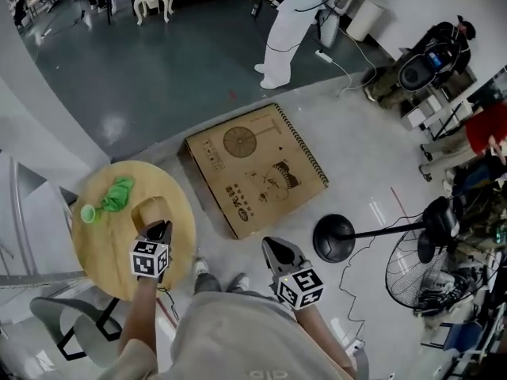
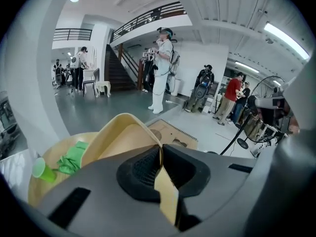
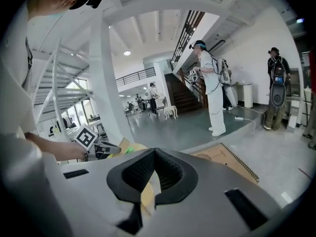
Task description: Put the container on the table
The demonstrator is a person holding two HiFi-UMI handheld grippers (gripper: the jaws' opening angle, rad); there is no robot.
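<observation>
L gripper (image 1: pixel 161 226) pinches container (image 1: pixel 150 210) wall over desk (image 1: pixel 111 261). Set base flat, clear of cloth (image 1: pixel 119 194) & cup (image 1: pixel 89 213), then let go; R gripper (image 1: pixel 274 248) closed, empty

Head view, clock directions from the frame's centre.

- **Eight o'clock:** round table (image 1: pixel 95 267).
- **On the table, near its ten o'clock edge:** cup (image 1: pixel 88 213), with a cloth (image 1: pixel 119 194) touching it at its two o'clock.
- **Over the table's two o'clock part:** container (image 1: pixel 150 210), just at four o'clock of the cloth, its rim between the jaws of the left gripper (image 1: pixel 161 228) at six o'clock of it. Contact with the tabletop unclear.
- **Six o'clock:** right gripper (image 1: pixel 275 249), off the table and above the floor.
- **Centre:** flat cardboard box (image 1: pixel 253 169) on the floor, just at three o'clock of the table.
- **Four o'clock of the box:** pedestal fan (image 1: pixel 333 238).
- **Twelve o'clock:** standing person (image 1: pixel 285 22), behind the box.
- **Below the table's six o'clock edge:** chair (image 1: pixel 71 327).
</observation>
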